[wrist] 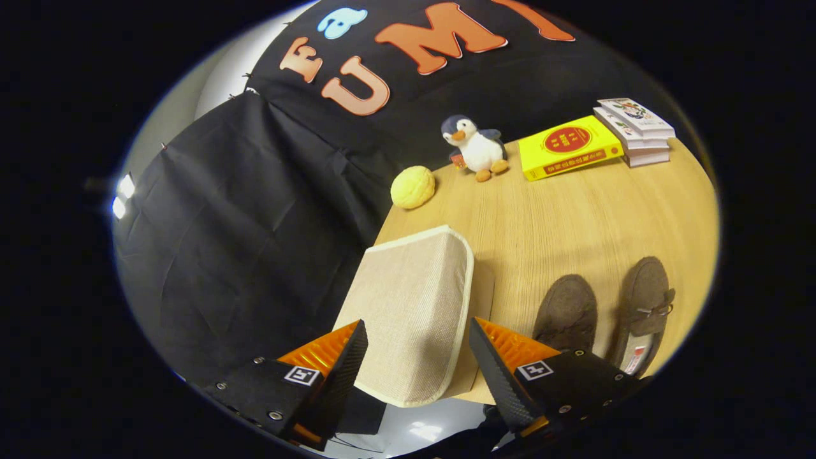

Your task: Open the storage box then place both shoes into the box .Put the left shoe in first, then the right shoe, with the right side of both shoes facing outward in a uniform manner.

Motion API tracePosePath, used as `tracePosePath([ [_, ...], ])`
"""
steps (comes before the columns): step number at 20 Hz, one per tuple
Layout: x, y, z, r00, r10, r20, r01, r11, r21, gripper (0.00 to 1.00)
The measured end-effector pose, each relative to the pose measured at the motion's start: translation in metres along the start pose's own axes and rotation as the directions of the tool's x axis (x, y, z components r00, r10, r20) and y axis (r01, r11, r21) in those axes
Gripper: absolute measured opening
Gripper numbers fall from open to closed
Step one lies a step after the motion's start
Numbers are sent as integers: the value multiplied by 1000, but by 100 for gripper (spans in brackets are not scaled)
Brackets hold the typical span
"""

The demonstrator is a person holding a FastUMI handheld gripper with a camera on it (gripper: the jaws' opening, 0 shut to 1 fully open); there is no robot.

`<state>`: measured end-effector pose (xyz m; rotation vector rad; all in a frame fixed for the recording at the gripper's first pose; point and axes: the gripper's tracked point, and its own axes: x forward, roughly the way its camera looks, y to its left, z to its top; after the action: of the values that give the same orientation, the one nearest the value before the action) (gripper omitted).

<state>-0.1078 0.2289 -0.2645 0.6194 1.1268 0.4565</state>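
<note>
Gripper view had the gripper (417, 357) spread wide, holding nothing. The storage box (411, 312) sat between and just ahead of the two fingers, at the near-left corner of the wooden table (574, 217). That was the relation I cared about: box dead ahead, its long axis running near to far, roughly in line with the fingers, the near end overhanging or flush with the table edge (couldn't tell which).

Box looked like a beige woven-fabric case with a pale piped rim and rounded corners. Lid appeared closed; no seam, latch or handle readable from this angle, so I judged opening it was not yet begun.

Both shoes lay right of the box, near side: left-hand shoe (566, 312) just beyond the right finger, right-hand shoe (644, 306) beside it with a bow on the vamp. Brown suede-like slip-ons, toes pointing far.

Far side: yellow round plush (413, 187), penguin toy (475, 146), yellow book (569, 148), stack of books (637, 131). All well apart from the box.
</note>
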Motion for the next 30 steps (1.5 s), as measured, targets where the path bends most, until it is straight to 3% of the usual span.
tracePosePath([
  [6, 44, -11, -27, 989, 69, -129, -55, 993, 108, 96],
  [9, 57, -6, -30, 983, 122, -140, -95, 978, 185, 96],
  [16, 51, 5, -31, 971, 184, -155, -149, 966, 211, 94],
  [19, 28, 23, -16, 965, 227, -130, -196, 957, 211, 80],
  [22, 3, 62, 4, 943, 318, -97, -293, 932, 211, 69],
  [26, -7, 111, 31, 918, 394, -41, -380, 906, 189, 47],
  [29, -7, 150, 43, 902, 430, -22, -423, 894, 147, 22],
  [30, -4, 165, 44, 893, 449, -22, -441, 886, 145, 19],
])
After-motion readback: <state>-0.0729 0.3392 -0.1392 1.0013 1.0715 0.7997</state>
